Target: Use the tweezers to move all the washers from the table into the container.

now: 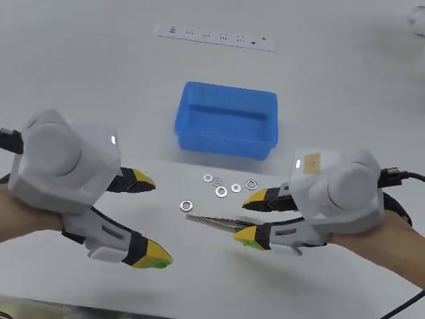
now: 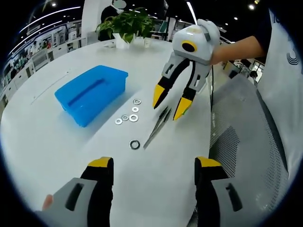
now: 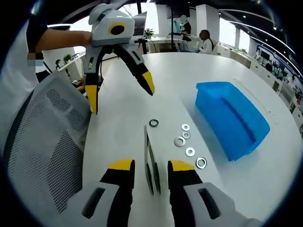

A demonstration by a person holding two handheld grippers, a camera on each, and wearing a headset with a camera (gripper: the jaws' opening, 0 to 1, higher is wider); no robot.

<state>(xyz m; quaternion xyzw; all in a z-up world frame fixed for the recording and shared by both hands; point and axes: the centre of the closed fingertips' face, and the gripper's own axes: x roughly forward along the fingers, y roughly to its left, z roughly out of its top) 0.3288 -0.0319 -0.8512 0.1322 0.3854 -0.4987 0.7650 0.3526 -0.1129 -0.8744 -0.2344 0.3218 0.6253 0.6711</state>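
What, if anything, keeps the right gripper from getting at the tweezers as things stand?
Probably nothing, so yes: the right gripper holds its open jaws either side of the tweezers, with nothing between.

Open-plan office: white table (image 1: 332,80), mesh chair (image 3: 42,142), potted plant (image 2: 128,23), strip lights (image 2: 61,10)

Head view downward, gripper views low, seemingly opposed, sharing the container (image 1: 226,119)
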